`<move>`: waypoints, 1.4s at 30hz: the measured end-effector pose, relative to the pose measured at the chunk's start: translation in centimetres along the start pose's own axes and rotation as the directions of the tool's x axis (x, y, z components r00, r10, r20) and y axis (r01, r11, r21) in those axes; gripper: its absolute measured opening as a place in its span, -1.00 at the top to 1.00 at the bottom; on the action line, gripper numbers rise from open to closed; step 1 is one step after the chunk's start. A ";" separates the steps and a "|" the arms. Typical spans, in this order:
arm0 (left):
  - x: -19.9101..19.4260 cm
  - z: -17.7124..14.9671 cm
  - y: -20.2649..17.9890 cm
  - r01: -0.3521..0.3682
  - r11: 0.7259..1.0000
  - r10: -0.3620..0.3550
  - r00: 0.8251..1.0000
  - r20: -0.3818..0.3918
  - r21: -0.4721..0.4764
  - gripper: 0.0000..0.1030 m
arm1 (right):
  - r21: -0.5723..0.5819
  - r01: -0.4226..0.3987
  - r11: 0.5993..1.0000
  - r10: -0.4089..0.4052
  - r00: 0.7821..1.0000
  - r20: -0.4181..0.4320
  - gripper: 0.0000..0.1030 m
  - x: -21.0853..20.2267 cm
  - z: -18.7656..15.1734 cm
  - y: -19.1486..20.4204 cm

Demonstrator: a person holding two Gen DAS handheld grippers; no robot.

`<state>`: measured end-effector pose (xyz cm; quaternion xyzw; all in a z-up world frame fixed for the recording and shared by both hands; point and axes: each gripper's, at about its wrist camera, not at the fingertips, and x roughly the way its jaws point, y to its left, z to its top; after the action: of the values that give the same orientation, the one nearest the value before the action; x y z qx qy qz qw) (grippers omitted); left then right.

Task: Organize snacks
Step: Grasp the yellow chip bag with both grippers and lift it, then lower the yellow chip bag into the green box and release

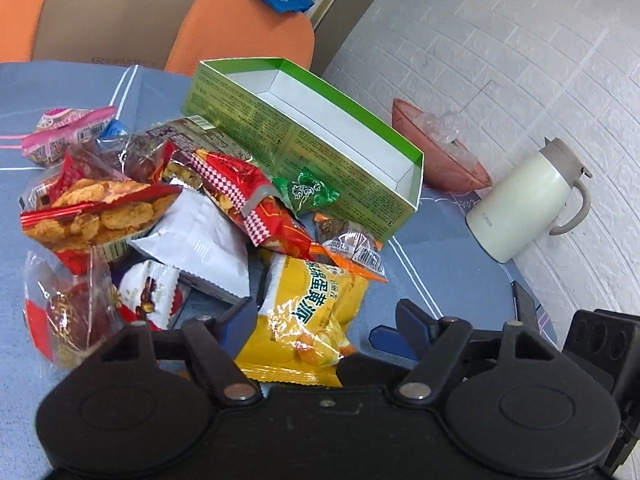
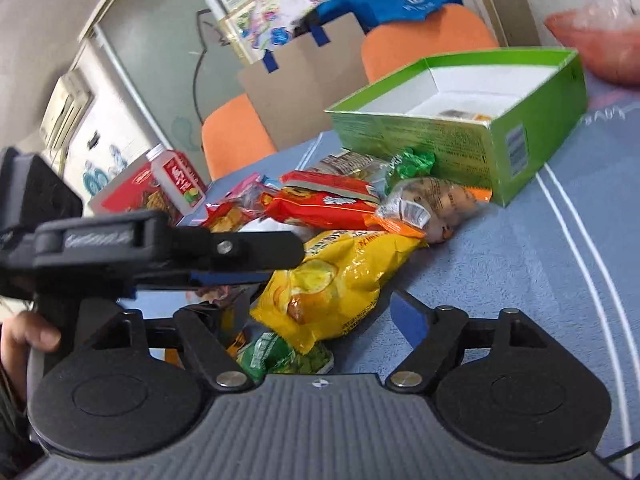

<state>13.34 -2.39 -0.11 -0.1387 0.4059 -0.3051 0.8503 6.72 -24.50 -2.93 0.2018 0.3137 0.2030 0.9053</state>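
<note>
My table (image 1: 448,248) with its blue-grey cloth fills the middle of both views, and past its far edge, along the top of each frame, are orange chairs (image 1: 244,28) with a sheet of brown cardboard (image 1: 120,8) propped between them. The biggest thing on the cloth is the green box (image 1: 248,128), open at the top with a white inside; it sits at centre in my left view and at upper right in my right view, where a small packet (image 2: 454,114) lies on its floor. To the right in the left view stand a white jug (image 1: 524,204) by the brick-pattern wall and a pink bowl (image 1: 440,160) just behind the box. The heap of snacks lies against the near side of the box, spreading to the left: a yellow bag (image 1: 308,316) nearest me, a red bag (image 1: 256,196), a clear bag of biscuits (image 1: 96,208), a white packet (image 1: 200,240) and a small green sweet (image 1: 308,194) touching the box wall. My left gripper (image 1: 324,316) is spread wide with the yellow bag lying between its blue-tipped fingers, not pinched. My right gripper (image 2: 320,316) is likewise wide open around the near end of the yellow bag, with a small green packet (image 2: 284,356) just below it at bottom centre.
</note>
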 end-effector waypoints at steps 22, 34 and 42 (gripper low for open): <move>-2.0 2.0 -6.5 0.086 0.990 -0.099 0.988 0.120 0.110 0.07 | -0.134 0.002 0.991 0.025 0.980 0.197 -0.20 -5.9 2.2 1.1; 5.4 10.2 -9.5 0.141 0.977 -0.162 0.979 0.127 0.158 0.06 | -0.173 0.124 0.977 -0.059 0.940 0.337 -0.19 -4.6 9.3 -3.9; 11.5 12.4 -8.4 0.111 0.985 -0.121 0.990 0.071 0.130 0.05 | -0.150 0.158 0.976 -0.109 0.949 0.295 -0.19 -1.0 11.1 -8.3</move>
<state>25.13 -16.33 4.78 -0.1204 0.3434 -0.3734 0.8533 15.23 -34.57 1.43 0.1285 0.1742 0.1361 0.9668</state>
